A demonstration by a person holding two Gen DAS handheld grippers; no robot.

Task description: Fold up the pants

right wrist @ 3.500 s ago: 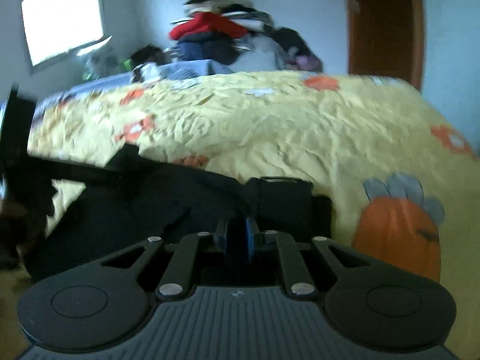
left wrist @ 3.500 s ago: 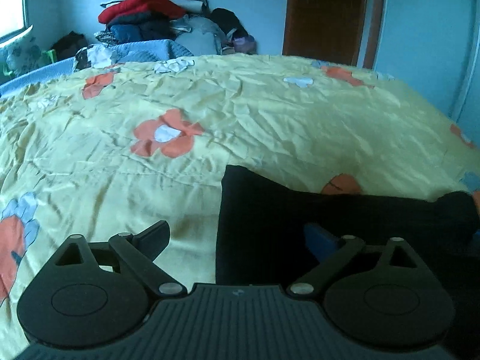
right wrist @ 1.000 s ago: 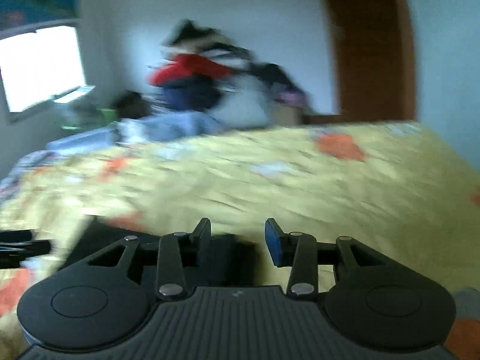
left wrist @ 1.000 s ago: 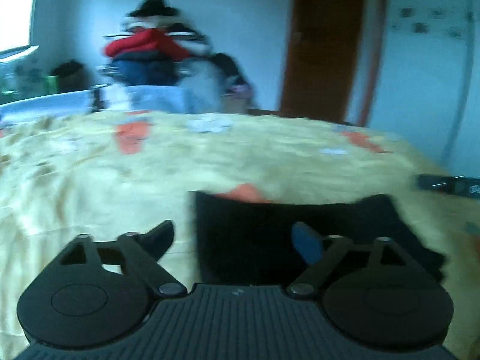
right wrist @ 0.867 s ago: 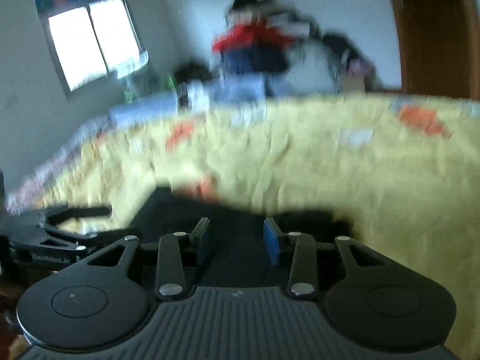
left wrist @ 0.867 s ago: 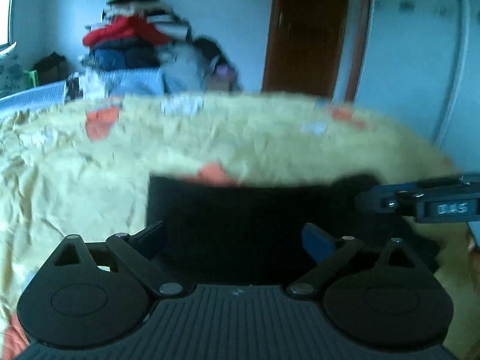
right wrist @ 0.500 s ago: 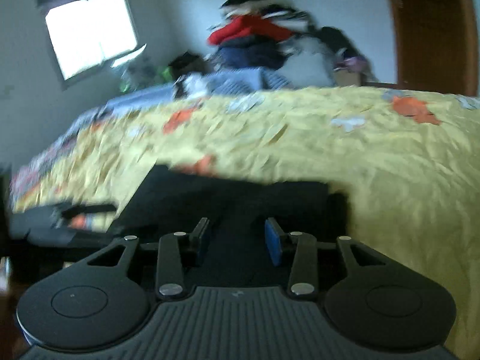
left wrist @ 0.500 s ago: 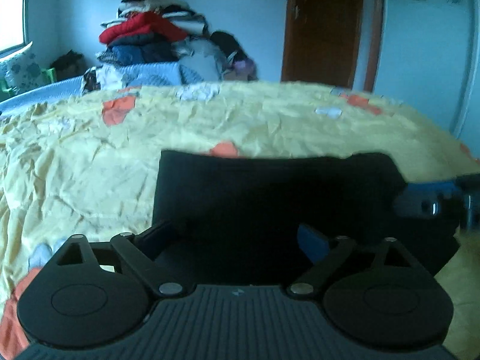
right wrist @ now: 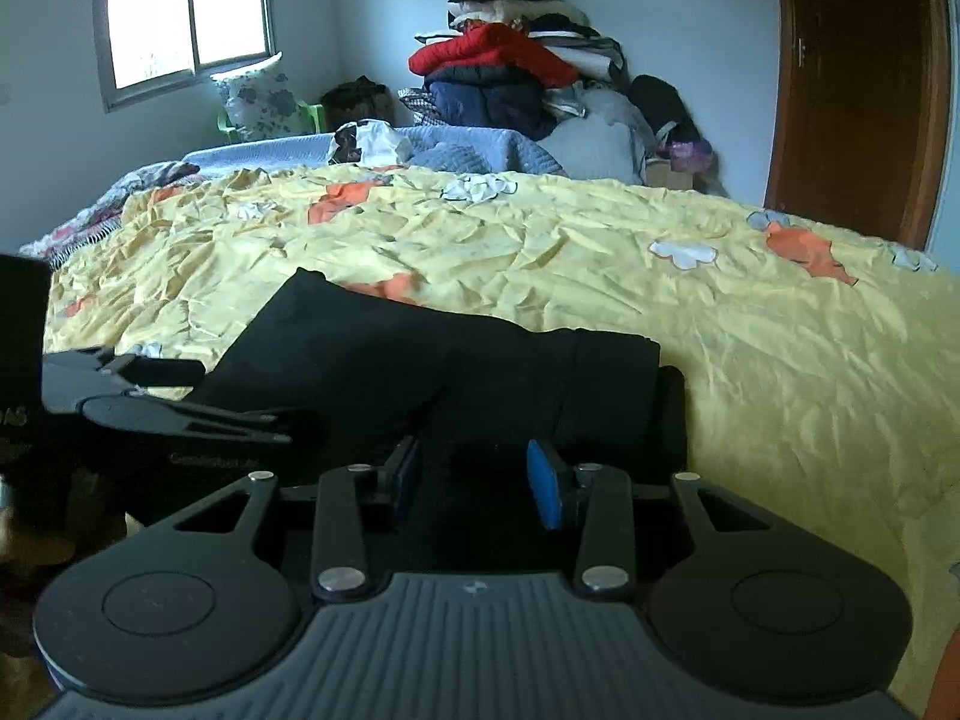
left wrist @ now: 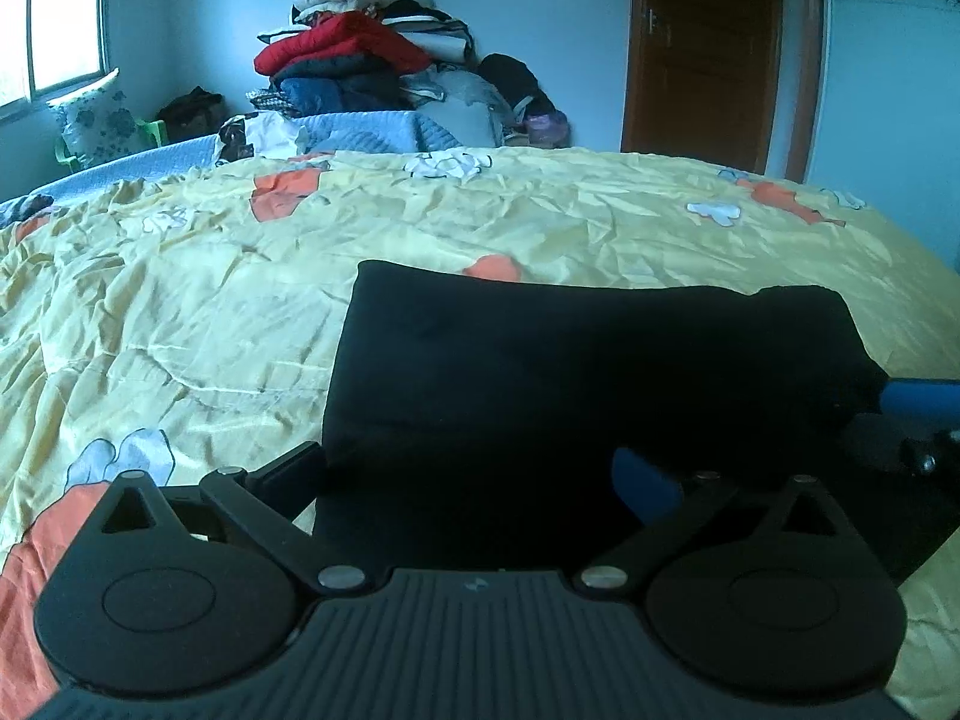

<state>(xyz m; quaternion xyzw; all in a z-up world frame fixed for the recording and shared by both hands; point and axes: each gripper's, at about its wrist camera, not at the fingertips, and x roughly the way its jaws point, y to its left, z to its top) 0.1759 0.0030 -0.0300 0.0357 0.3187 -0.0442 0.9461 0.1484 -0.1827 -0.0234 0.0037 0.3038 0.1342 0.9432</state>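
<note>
Black pants (left wrist: pixel 570 372) lie folded into a flat rectangle on the yellow flowered bedcover (left wrist: pixel 198 312). My left gripper (left wrist: pixel 468 474) hovers low over their near left corner. Its jaws are opening wide; one finger is just off the cloth's left edge, the blue-padded one above the cloth, and neither presses on it. In the right wrist view the pants (right wrist: pixel 420 360) stretch away to the left. My right gripper (right wrist: pixel 474 480) stands partly open over their near right end, pinching nothing. The left gripper (right wrist: pixel 246 399) shows at that view's left, and a right gripper finger (left wrist: pixel 924 396) at the left view's right edge.
A tall pile of clothes (right wrist: pixel 510 66) and a blue quilt (right wrist: pixel 468 150) sit beyond the bed's far side. A brown door (left wrist: pixel 702 48) is at the right, and a window (right wrist: pixel 186 6) with a pillow on a green chair (right wrist: pixel 264 102) at the left.
Both grippers have dropped from above the bed down to the near edge of the pants. The right gripper, earlier shut on the cloth, now stands open. The left jaws have widened.
</note>
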